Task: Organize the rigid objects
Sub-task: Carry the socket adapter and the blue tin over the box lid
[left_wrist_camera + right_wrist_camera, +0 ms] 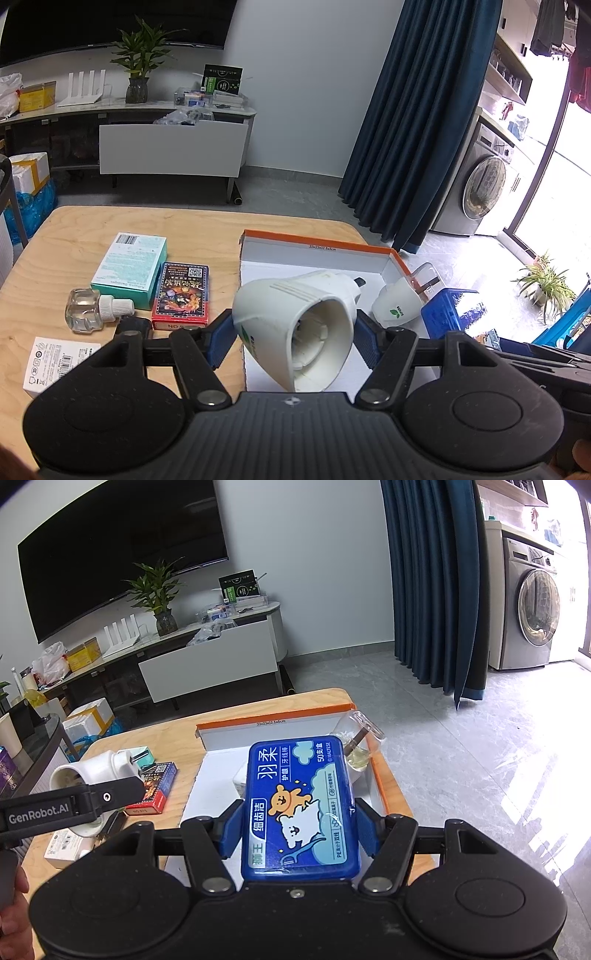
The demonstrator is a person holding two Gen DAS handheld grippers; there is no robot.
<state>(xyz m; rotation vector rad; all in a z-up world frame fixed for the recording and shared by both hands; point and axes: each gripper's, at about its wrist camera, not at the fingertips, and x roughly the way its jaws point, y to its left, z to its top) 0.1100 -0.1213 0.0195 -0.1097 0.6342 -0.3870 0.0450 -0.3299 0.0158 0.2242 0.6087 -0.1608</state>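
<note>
The left gripper (295, 334) has its jaws pinching a white plug-in mosquito heater (295, 328). It is held up in the air, over the near edge of the orange-rimmed white box (317, 242) on the wooden desk (74, 236). The heater looks like hard, hollow plastic, so it should be light and stiff. Its sides are round and smooth, so it could slip or twist. The blue pads press on the wide part near its open end, and that seems a good place to hold it.

The right gripper (299, 825) has its jaws pinching a blue floss pick box (301, 805) by its two long sides. It is also lifted, over the same orange-rimmed box. This box is flat, hard and shiny. It is probably light, and holding it across the narrow way looks steady. Squeezing too hard could pop its lid.

A second white heater (397, 304) is already lying in the orange-rimmed box, with a clear glass bottle (360, 746) by its far right corner. Glass can break, so things should go down gently beside it.

Still out on the desk are a small clear refill bottle (86, 310) lying on its side, a teal carton (133, 269), a pack of playing cards (183, 295) and a white carton (59, 362). I think these must go in later.
</note>
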